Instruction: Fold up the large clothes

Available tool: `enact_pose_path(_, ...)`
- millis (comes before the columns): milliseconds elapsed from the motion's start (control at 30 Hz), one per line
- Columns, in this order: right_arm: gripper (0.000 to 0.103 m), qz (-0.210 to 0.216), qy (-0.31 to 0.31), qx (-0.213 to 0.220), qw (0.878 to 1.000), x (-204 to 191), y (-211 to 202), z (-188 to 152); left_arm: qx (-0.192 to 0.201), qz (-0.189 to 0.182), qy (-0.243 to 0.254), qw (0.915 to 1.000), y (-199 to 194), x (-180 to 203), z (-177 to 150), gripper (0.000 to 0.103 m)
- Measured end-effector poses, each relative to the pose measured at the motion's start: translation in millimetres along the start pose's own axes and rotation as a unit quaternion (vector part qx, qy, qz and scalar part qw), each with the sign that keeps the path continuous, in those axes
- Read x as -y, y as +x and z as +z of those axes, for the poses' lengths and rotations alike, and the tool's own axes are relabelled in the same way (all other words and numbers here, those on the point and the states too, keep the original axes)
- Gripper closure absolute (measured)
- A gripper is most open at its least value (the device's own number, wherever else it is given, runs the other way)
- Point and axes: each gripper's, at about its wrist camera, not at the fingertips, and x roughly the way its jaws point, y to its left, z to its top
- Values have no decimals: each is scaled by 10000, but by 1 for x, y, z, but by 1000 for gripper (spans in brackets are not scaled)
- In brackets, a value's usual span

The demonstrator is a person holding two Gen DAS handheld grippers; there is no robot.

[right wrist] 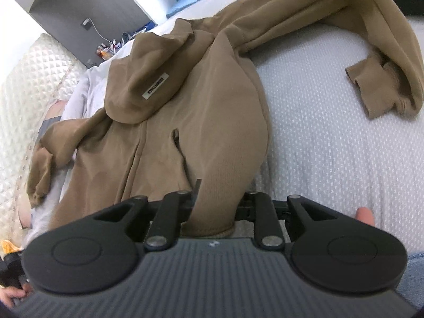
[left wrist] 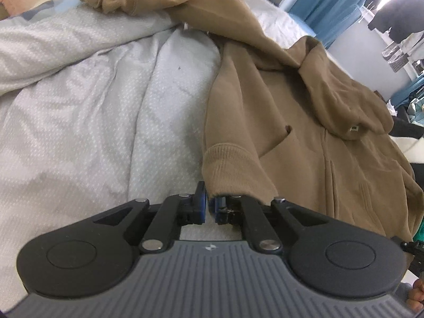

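Hoodie, tan, lies spread on the bed over a pale textured cover, its hood flopped down on the body with a white label showing. One sleeve arcs away across the cover, its cuff crumpled; the other sleeve trails toward the quilted headboard. The left hand-held gripper has its jaws together, pinching the edge of the ribbed hem at one bottom corner. The right hand-held gripper is clamped on a thick fold of the hem at the other corner, cloth bunched between its fingers. A fingertip shows beside it.
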Motion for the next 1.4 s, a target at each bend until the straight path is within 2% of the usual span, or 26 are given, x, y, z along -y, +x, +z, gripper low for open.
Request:
enact_pose_path(33, 78, -23, 49, -97, 9999, 1, 1, 1, -29, 6, -25, 10000, -3, -2, -3, 96)
enact_pose_path(67, 76, -38, 88, -187, 9998, 2, 4, 1, -26, 16, -28, 10000, -7, -4, -5, 90)
enact_pose_path(133, 68, -76, 142, -347, 9993, 6, 4, 4, 0, 60, 28, 10000, -16, -7, -10, 70)
enact_pose_path(167, 64, -146, 173, -393, 9990, 8, 2, 4, 55, 87, 82, 9999, -22, -9, -13, 53)
enact_pose_path(200, 63, -236, 185, -430, 9986, 9, -2, 3, 134, 96, 163, 9997, -30, -11, -16, 46)
enact_pose_path(233, 60, -290, 179, -456, 9984, 9, -5, 3, 201, 81, 264, 9994, -38, -12, -19, 46)
enact_pose_path(300, 42, -290, 225, -520, 9980, 13, -12, 3, 339, 92, 353, 9988, -51, -12, -22, 45)
enact_pose_path(400, 40, -268, 36, -385, 9989, 5, -25, 4, 625, -5, 535, 9966, -69, 0, -22, 45)
enact_pose_path(567, 40, -299, -674, 163, 9971, -29, -44, 7, 1090, -143, 992, 9890, -79, 40, -16, 45)
enact_pose_path(667, 40, -119, -947, 205, 9952, -49, -39, 8, 992, -358, 983, 9896, -63, 64, -8, 45)
enact_pose_path(800, 41, -29, -1217, 128, 9925, -72, -13, 9, 819, -516, 1101, 9892, -38, 102, 3, 46)
enact_pose_path(900, 43, -52, -1252, 67, 9921, -81, 13, 12, 779, -439, 1358, 9867, -17, 132, 6, 46)
enact_pose_path(967, 43, -138, -1324, 128, 9910, -84, 26, 12, 609, -431, 1442, 9867, 1, 140, 6, 46)
enact_pose_path(1033, 46, -277, -1443, 210, 9889, -82, 38, 13, 420, -339, 1417, 9884, 20, 142, 4, 46)
enact_pose_path(1167, 48, -434, -1371, 220, 9894, -65, 54, 9, 155, 216, 1367, 9903, 54, 132, -2, 46)
enact_pose_path(1267, 54, -532, -1349, 31, 9894, -50, 68, 6, -10, 555, 1179, 9915, 68, 113, -3, 46)
enact_pose_path(1367, 57, -551, -1165, -202, 9915, -40, 79, 3, -169, 679, 1000, 9925, 74, 97, -5, 48)
enact_pose_path(1400, 57, -579, -1151, -259, 9913, -39, 83, 2, -201, 724, 960, 9925, 74, 90, -5, 51)
